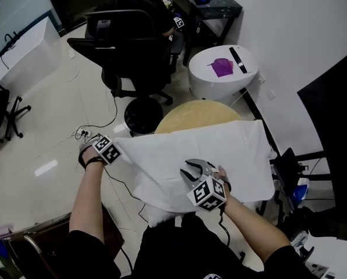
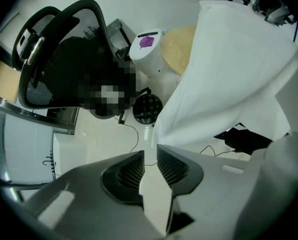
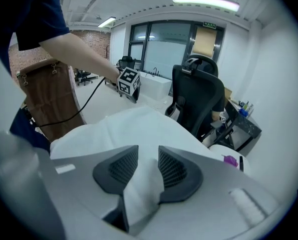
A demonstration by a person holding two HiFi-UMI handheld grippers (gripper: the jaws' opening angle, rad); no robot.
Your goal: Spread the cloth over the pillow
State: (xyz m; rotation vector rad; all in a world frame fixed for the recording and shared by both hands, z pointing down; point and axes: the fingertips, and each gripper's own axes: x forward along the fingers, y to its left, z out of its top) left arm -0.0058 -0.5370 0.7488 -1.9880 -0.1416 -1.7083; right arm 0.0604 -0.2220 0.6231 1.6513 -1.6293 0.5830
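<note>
Head view, cloth: white, lying spread on the round wooden worktop. It reaches from the left gripper's fingers to well past the right gripper's fingers.
Head view, pillow: almost wholly hidden under the cloth. Only a white bulge shows, nearer the person than the right fingers.
Head view, left gripper: at the cloth's left corner, with its fingers hidden behind its own marker cube.
Head view, right gripper: its fingers are at the cloth's near edge.
Left gripper view, fingers: slightly apart. The cloth's corner hangs just beyond the tips, to their right. A pale strip fills the gap, and I cannot tell whether it is cloth or floor.
Left gripper view, office chair: beyond the fingers, to their left, partly covered by a mosaic patch.
Right gripper view, fingers: clamped on a bunched fold of cloth, with the rest spreading beyond the tips.
Right gripper view, left gripper: beyond the fingers at the cloth's far edge. Only its cube and a forearm show.
</note>
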